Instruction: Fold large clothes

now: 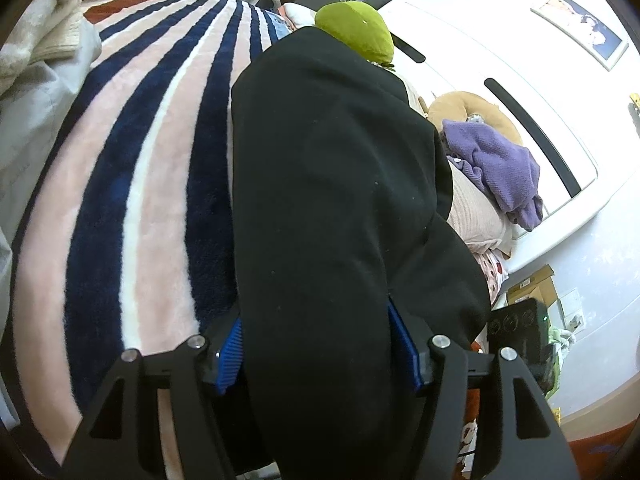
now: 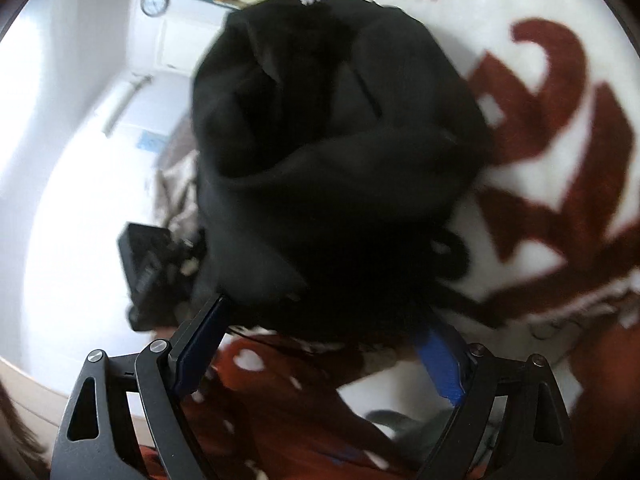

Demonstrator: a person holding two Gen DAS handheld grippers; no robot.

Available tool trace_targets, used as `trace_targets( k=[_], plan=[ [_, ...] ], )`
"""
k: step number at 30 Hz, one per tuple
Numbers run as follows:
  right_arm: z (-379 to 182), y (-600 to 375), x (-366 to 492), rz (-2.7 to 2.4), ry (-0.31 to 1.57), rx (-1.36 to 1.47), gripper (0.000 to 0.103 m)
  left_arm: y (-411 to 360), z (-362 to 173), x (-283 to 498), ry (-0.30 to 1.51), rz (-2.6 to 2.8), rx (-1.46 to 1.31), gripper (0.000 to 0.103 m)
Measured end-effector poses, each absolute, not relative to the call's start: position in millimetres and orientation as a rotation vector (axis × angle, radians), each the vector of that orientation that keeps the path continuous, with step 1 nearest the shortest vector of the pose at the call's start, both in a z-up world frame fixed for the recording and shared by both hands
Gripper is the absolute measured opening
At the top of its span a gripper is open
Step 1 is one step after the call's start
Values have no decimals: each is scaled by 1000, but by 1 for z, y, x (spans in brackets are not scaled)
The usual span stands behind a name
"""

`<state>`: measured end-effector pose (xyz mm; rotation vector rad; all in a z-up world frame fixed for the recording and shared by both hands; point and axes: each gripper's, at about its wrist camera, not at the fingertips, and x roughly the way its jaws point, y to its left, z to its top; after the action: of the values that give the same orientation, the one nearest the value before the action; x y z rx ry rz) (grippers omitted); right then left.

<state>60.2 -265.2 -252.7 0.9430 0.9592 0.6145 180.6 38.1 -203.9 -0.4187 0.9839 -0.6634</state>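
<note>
A black garment [image 1: 340, 184] lies lengthwise along the striped blanket [image 1: 132, 184] in the left wrist view. My left gripper [image 1: 318, 354] is shut on its thick near end, and both blue pads [image 1: 231, 356] press into the fabric. In the right wrist view, which is blurred, the same garment [image 2: 336, 152] is a bunched heap on a white and red blanket [image 2: 560, 128]. My right gripper [image 2: 324, 320] stands wide open at the heap's near edge. The fabric hides its fingertips, and the blue pads [image 2: 438, 364] lower down are bare.
On the bed's right side lie a green cushion [image 1: 354, 30], a purple cloth [image 1: 496, 168] and a tan pillow [image 1: 460, 106], against a white headboard [image 1: 520, 80]. Cream bedding [image 1: 44, 40] is piled at the left. A black device [image 2: 150, 264] sits left of the heap.
</note>
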Motion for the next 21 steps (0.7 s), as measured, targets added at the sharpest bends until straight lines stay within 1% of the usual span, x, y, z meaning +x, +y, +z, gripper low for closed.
trace_targets(
  k=[5,6,8,9,10,13,16,21],
  plan=[
    [-243,-263,73,627,897,1007,88,36,-202,176,963,-641,-406,58],
    [-241,-262,76,628,888,1014,86,35,-200,174,954,-635,-390,57],
    [-237,-260,80,616,884,984,72,33,-198,172,943,-627,-374,53],
    [-235,-261,81,594,889,958,52,32,-196,172,938,-620,-368,52],
    [-233,-260,83,578,892,931,37,31,-194,171,933,-614,-357,51],
    [-224,-252,86,570,868,903,24,27,-186,167,908,-596,-323,48],
    [-211,-248,87,569,827,856,20,23,-176,164,878,-592,-297,45],
    [-177,-242,97,619,747,770,17,21,-154,161,818,-605,-274,43]
  ],
)
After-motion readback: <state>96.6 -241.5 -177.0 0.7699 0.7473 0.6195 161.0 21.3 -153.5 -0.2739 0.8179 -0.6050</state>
